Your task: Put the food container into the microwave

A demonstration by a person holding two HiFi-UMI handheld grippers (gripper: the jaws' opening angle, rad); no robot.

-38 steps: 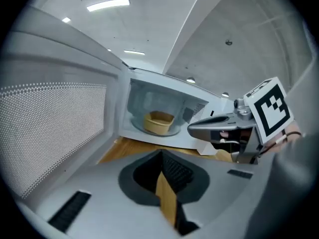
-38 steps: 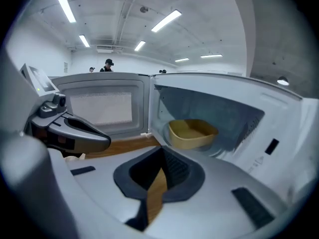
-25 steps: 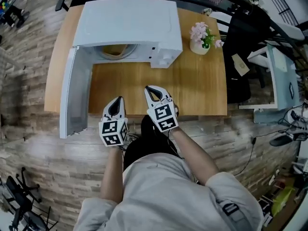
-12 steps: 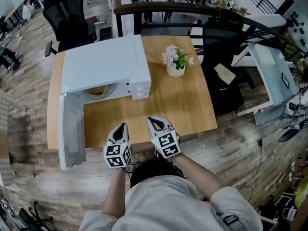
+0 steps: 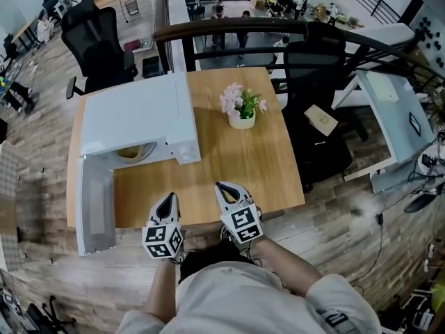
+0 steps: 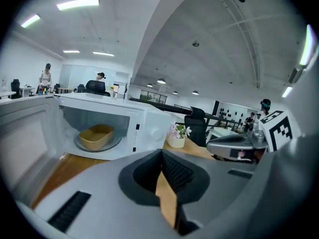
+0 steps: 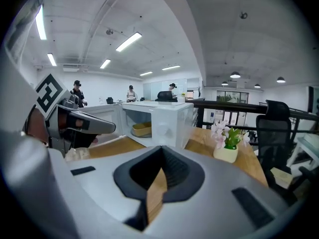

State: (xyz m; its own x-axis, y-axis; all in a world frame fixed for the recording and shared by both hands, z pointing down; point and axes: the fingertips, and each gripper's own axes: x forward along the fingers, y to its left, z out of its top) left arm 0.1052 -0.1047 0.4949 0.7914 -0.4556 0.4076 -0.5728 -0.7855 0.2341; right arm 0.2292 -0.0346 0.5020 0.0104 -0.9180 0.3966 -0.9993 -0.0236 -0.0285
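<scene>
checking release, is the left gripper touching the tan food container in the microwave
Apart: left gripper view shows the tan container inside the white microwave, beyond the left gripper.

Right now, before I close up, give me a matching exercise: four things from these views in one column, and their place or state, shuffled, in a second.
Column one:
1. food container
2. microwave door
3. flower pot
4. left gripper

Column two:
A. swung wide open
B. jaws shut, nothing held
C. inside the microwave
D. standing on the table, beside the microwave

Pairs: 1-C, 2-A, 3-D, 4-B.
</scene>
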